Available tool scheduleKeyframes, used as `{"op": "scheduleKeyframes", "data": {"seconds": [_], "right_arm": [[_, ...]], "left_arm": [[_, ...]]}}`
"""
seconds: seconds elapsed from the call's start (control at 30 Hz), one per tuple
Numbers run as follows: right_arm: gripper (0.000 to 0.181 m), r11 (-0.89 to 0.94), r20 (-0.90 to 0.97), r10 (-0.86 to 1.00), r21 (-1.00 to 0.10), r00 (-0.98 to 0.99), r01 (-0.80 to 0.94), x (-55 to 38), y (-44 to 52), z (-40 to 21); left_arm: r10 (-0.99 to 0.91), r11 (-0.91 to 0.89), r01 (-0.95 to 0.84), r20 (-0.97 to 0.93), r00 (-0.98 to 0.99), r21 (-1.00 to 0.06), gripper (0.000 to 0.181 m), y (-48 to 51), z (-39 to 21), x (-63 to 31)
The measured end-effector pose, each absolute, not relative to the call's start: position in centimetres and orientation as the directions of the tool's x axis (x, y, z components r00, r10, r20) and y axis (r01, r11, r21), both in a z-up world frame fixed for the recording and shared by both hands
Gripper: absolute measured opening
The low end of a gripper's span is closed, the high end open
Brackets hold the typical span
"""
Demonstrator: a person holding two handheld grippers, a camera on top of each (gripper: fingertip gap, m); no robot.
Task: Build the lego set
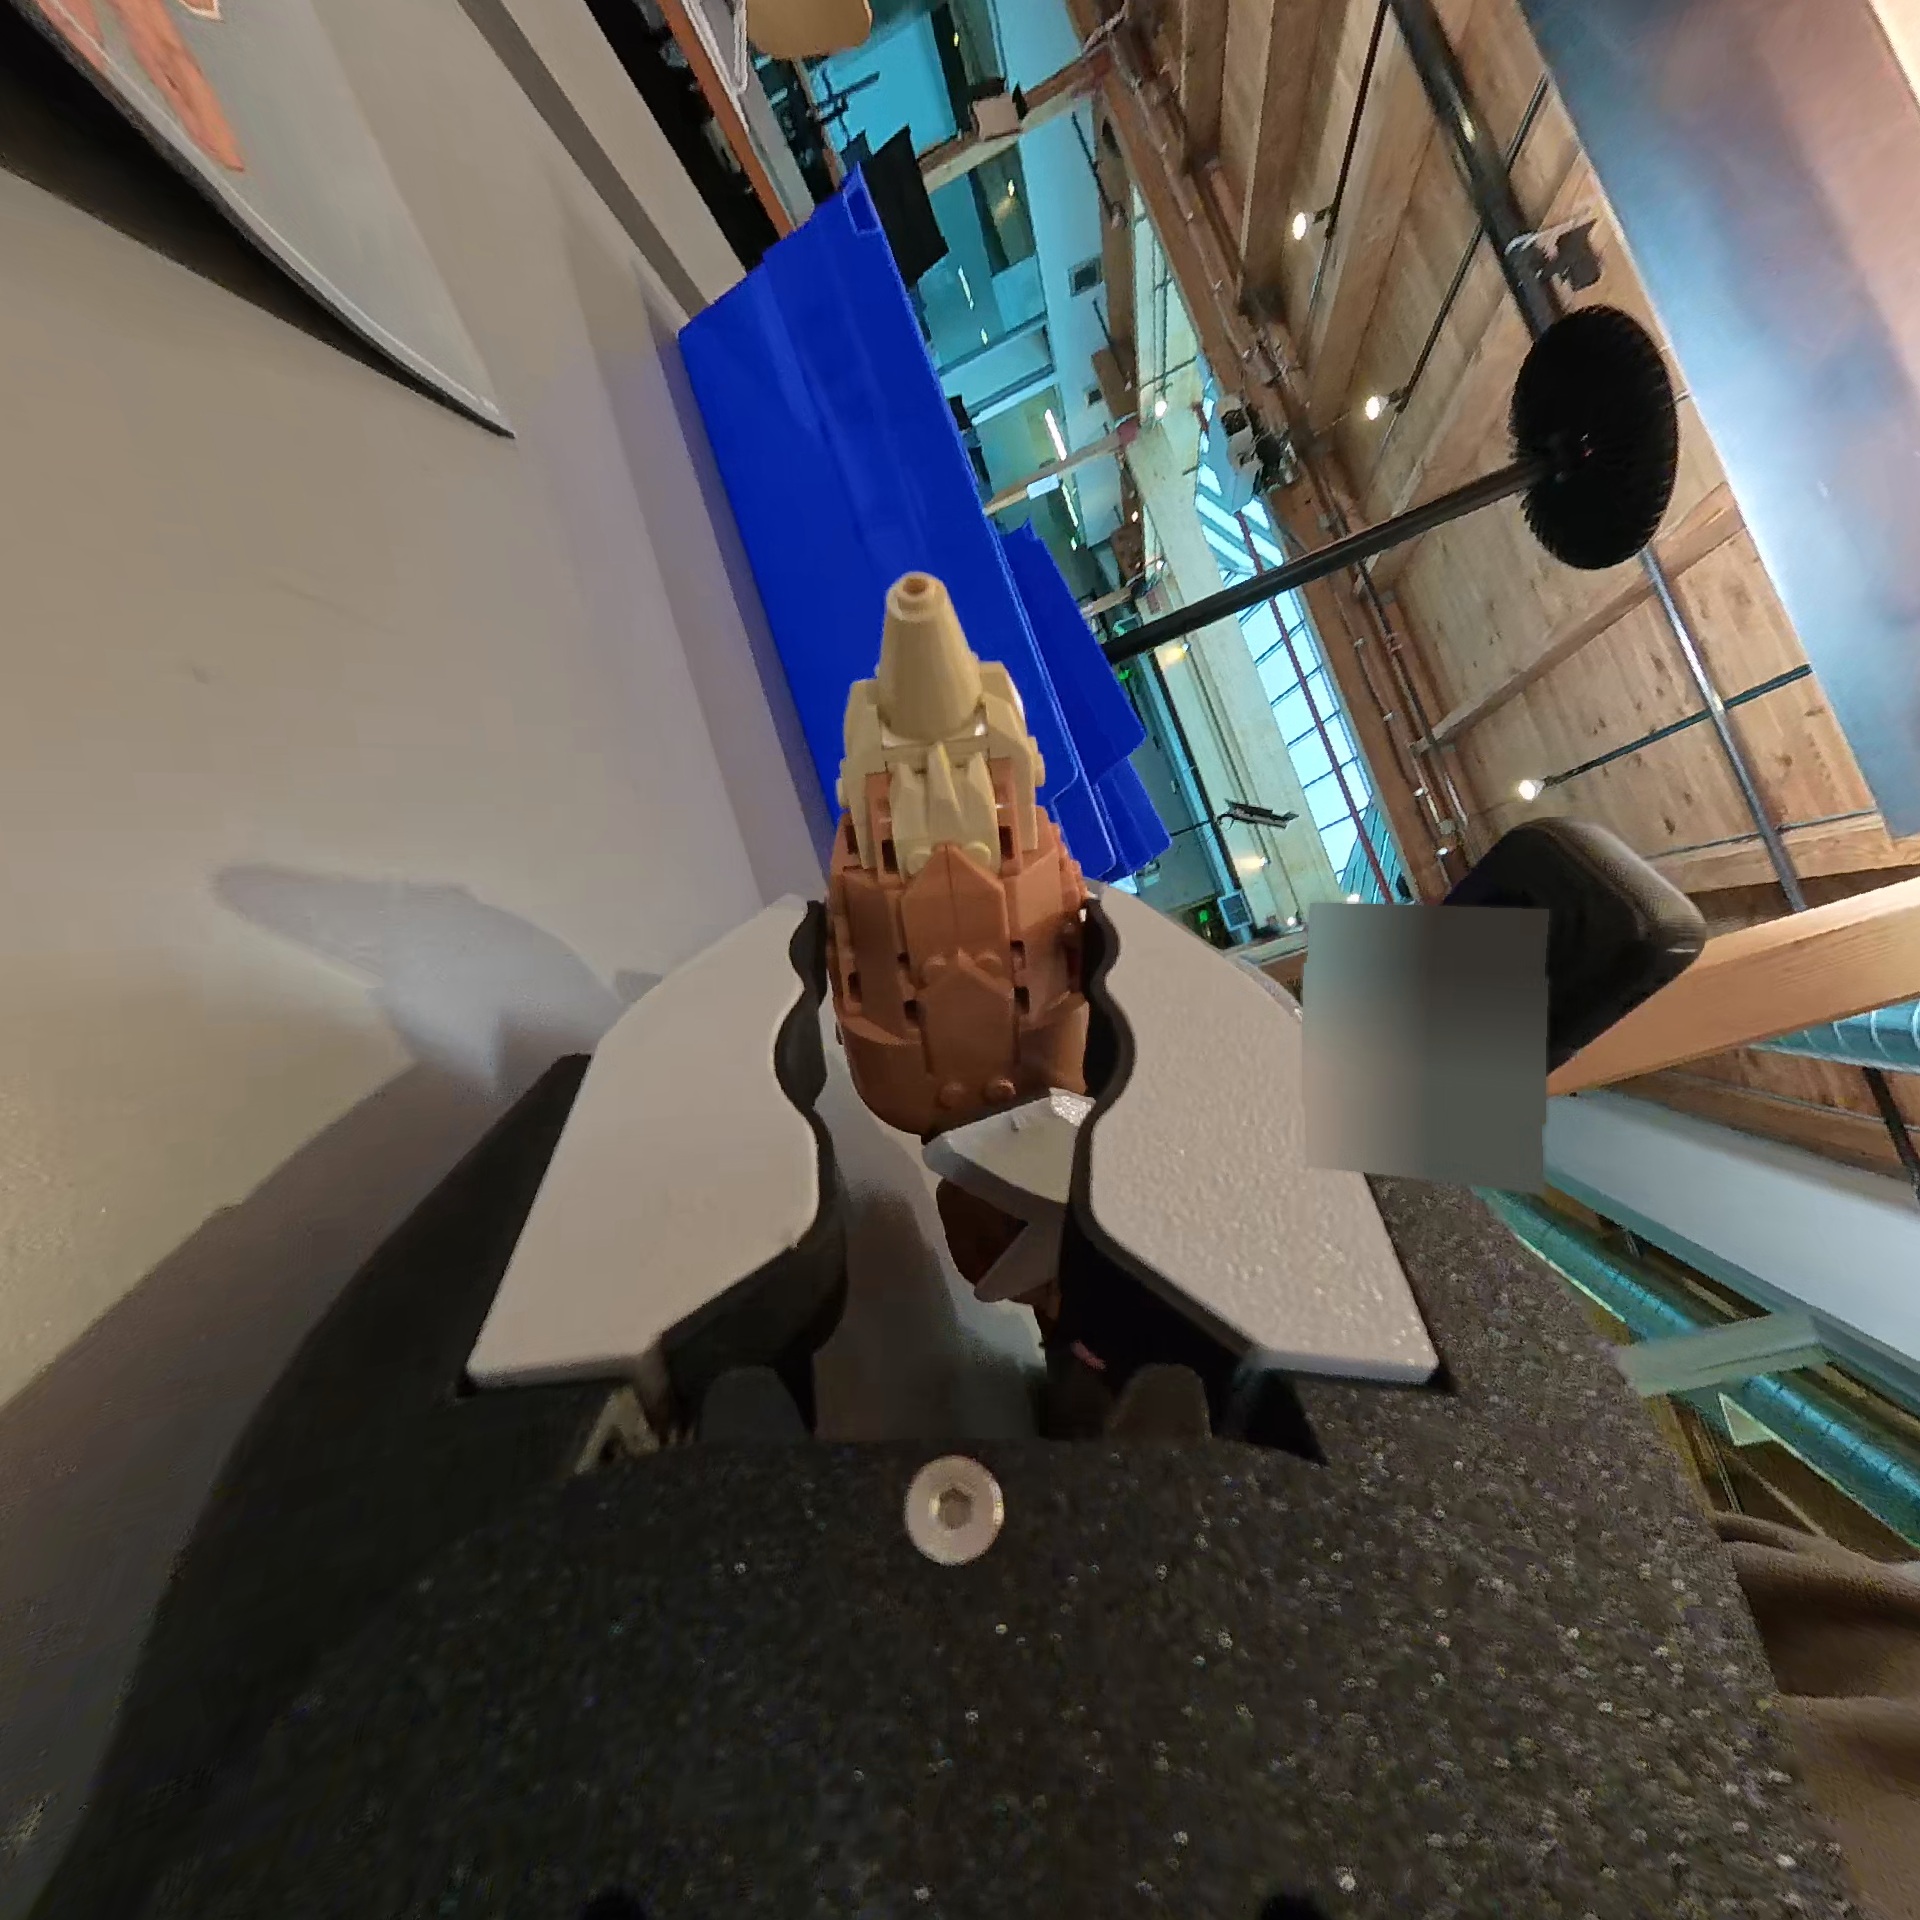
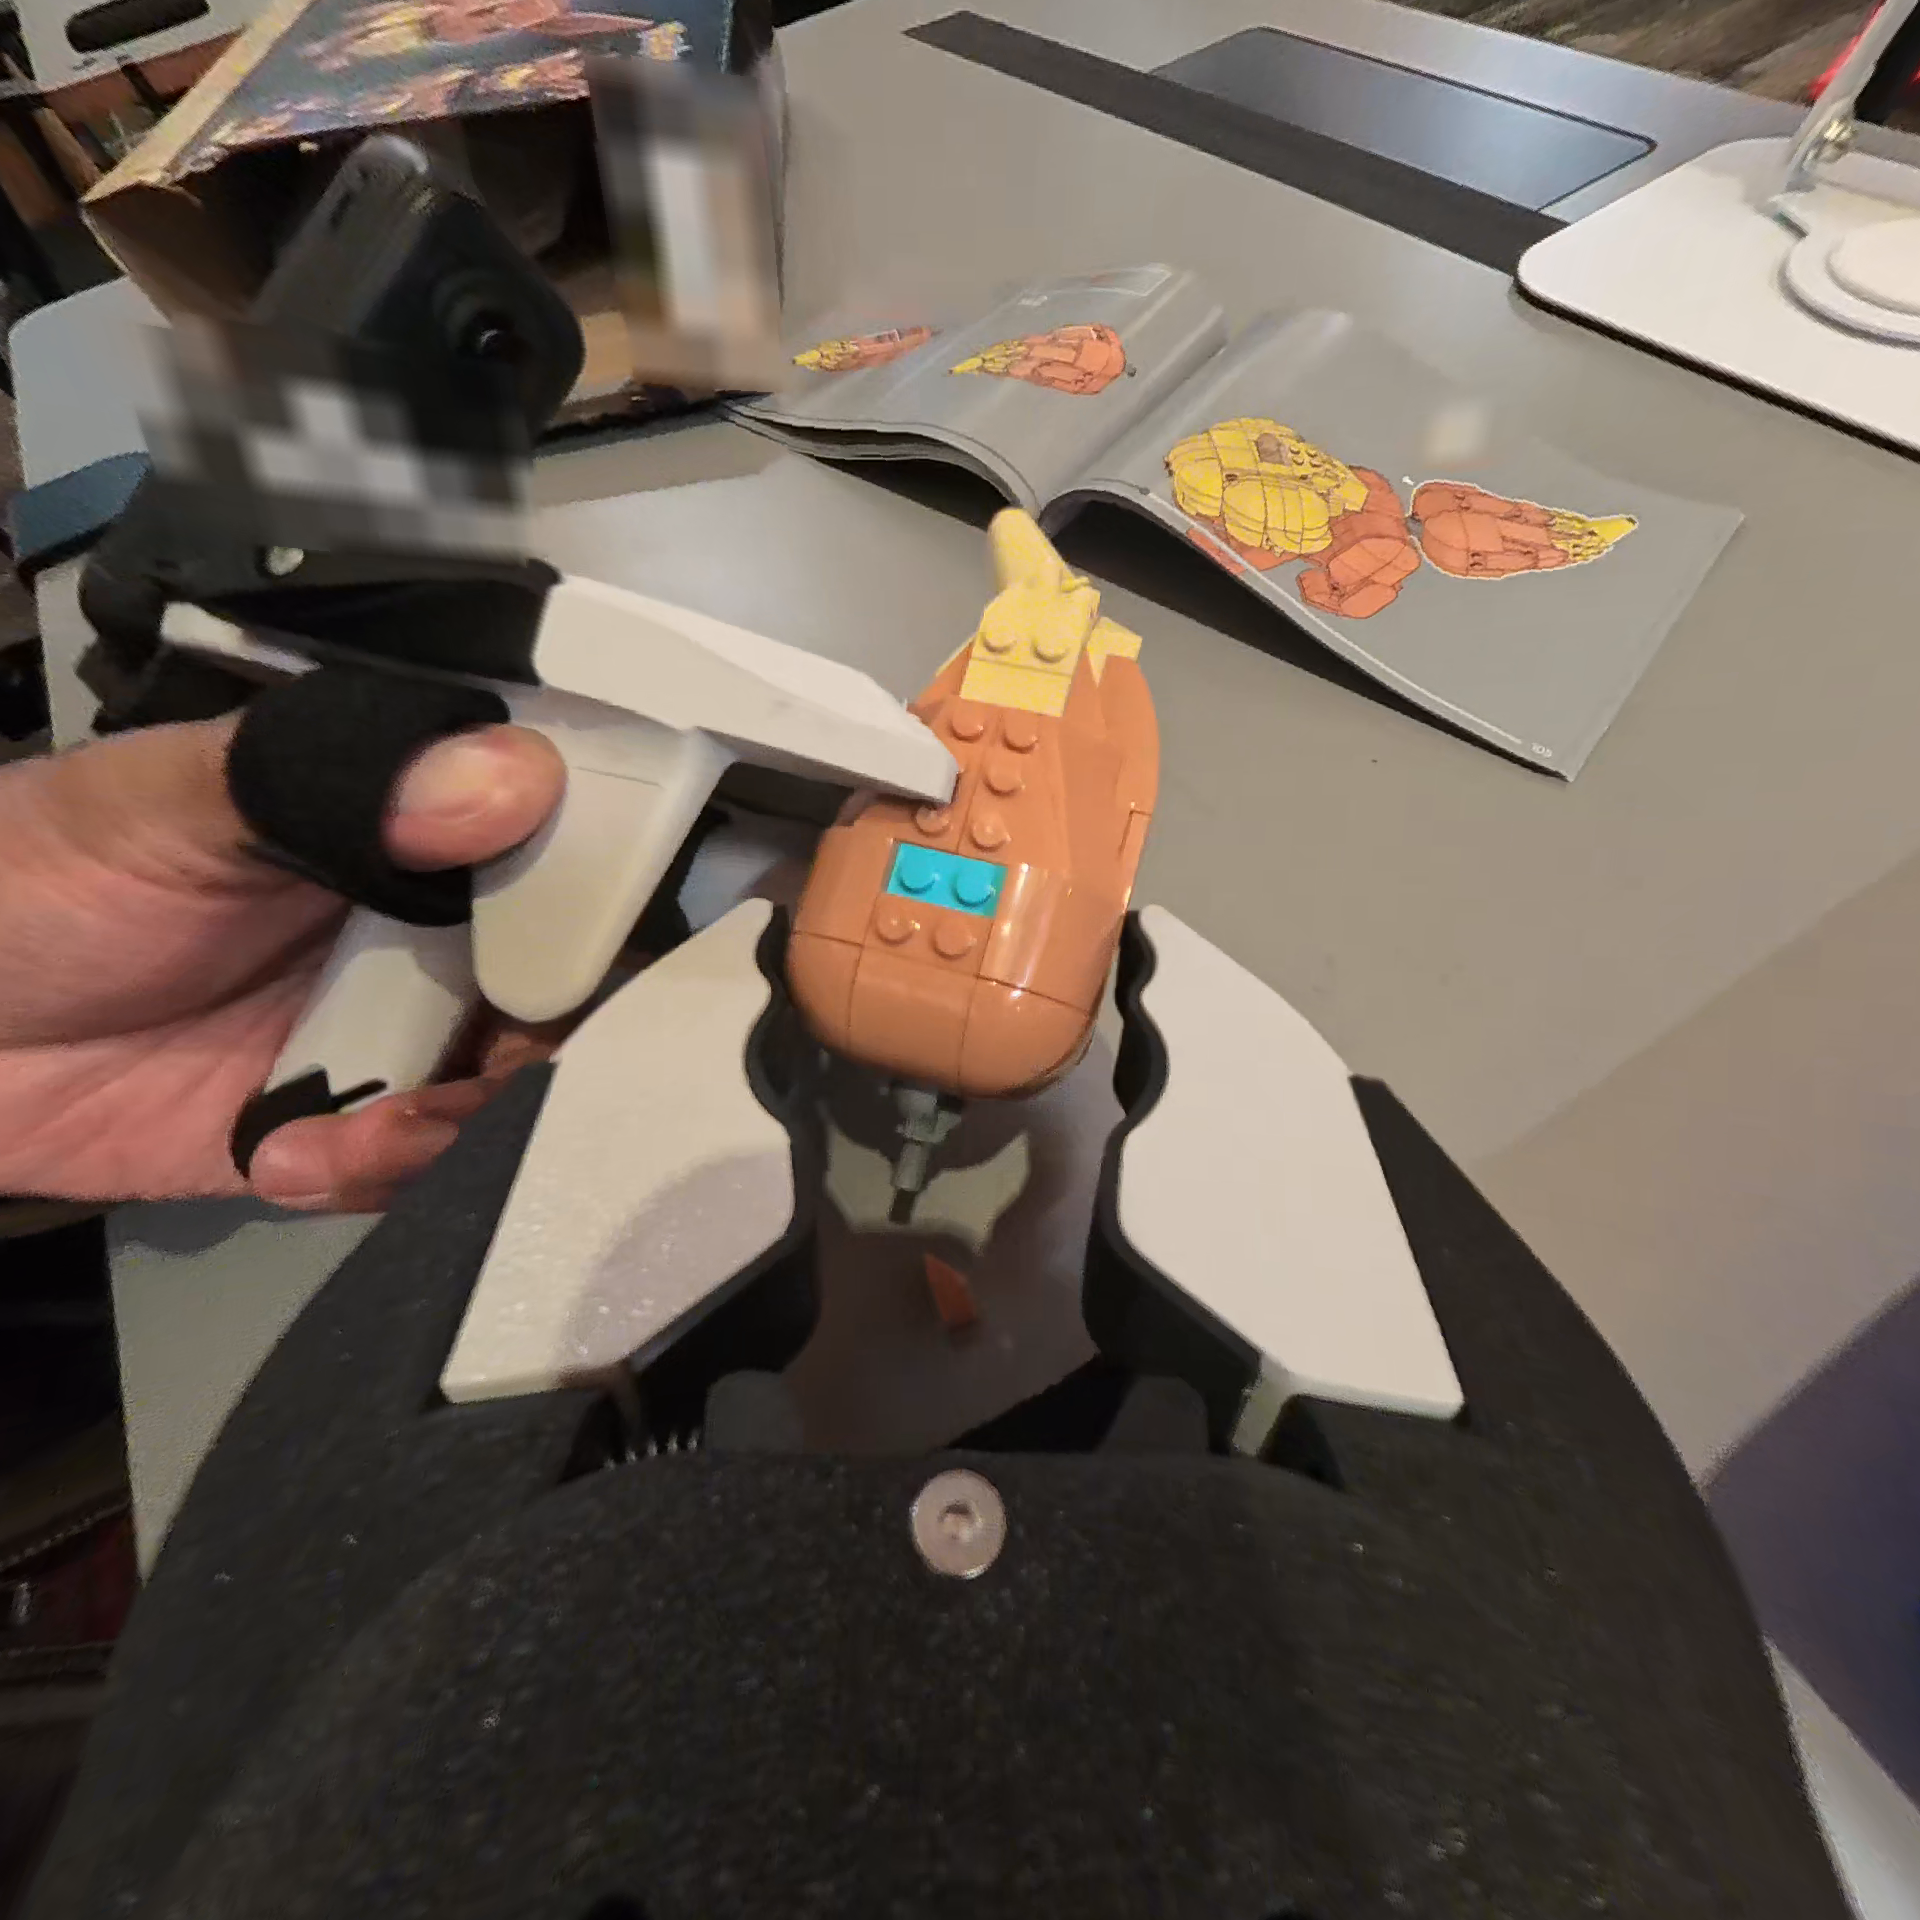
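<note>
Above the grey bench (image 2: 1351,935), the brown lego model (image 2: 977,883) with its tan pointed tip is held in the air, the left tongs (image 1: 951,997) clenched around its middle. Just near of it, the right tongs (image 2: 951,997) stand released at its rounded end. Past it lies the open instruction booklet (image 2: 1299,499). This looks like mid-assembly handling; next likely calls for a second grip at the rounded end.

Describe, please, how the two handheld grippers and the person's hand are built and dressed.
Both the left gripper and the right gripper have broad pale grey fingers with wavy black inner pads on a speckled black body with a silver hex screw. The hand wears black fabric finger loops. No cables show.
</note>
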State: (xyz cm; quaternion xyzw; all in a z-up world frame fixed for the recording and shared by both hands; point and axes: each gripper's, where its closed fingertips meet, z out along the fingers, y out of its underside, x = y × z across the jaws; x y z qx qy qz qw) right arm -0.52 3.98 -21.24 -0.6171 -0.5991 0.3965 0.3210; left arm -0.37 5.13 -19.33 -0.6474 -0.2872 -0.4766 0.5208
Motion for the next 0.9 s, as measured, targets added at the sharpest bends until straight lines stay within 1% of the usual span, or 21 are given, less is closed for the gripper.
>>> {"op": "scheduleKeyframes", "data": {"seconds": [0.13,0.23,0.33,0.4,0.47,0.57,0.67,0.8,0.9], "right_arm": [[0.060,-0.068,-0.125,0.989,-0.866,-0.083,0.496,-0.1,4.2,-21.7],[0.060,-0.051,-0.123,0.987,-0.851,-0.105,0.522,0.4,4.9,-22.3],[0.060,-0.009,-0.114,0.982,-0.830,-0.153,0.557,0.9,5.5,-22.8],[0.060,0.019,-0.115,0.975,-0.814,-0.192,0.581,1.2,5.8,-23.2],[0.060,0.037,-0.125,0.966,-0.797,-0.225,0.603,1.3,6.0,-23.7],[0.059,0.075,-0.129,0.954,-0.771,-0.270,0.632,1.4,6.1,-24.4],[0.059,0.114,-0.114,0.946,-0.757,-0.303,0.643,1.4,6.2,-24.8],[0.059,0.117,-0.117,0.944,-0.753,-0.307,0.647,1.3,6.5,-25.0],[0.059,0.122,-0.117,0.945,-0.743,-0.306,0.658,1.5,6.8,-25.6]], "left_arm": [[-0.119,-0.387,0.809,0.894,0.432,-0.443,0.050,5.1,-19.8,0.1],[-0.105,-0.404,0.771,0.862,0.495,-0.492,0.053,4.6,-20.0,-0.7],[-0.115,-0.341,0.756,0.823,0.556,-0.558,0.050,3.6,-19.6,-2.8],[-0.134,-0.271,0.726,0.771,0.622,-0.632,0.047,2.6,-19.1,-4.4],[-0.160,-0.234,0.654,0.692,0.704,-0.719,0.047,1.6,-18.6,-5.4],[-0.174,-0.191,0.487,0.518,0.838,-0.852,0.047,0.4,-18.1,-6.7],[-0.193,-0.147,0.299,0.323,0.926,-0.943,0.050,-0.3,-17.5,-7.6],[-0.224,-0.162,0.151,0.186,0.957,-0.975,0.060,-0.5,-18.0,-8.1],[-0.268,-0.172,0.161,0.203,0.942,-0.972,0.075,-0.4,-18.3,-7.9]]}}
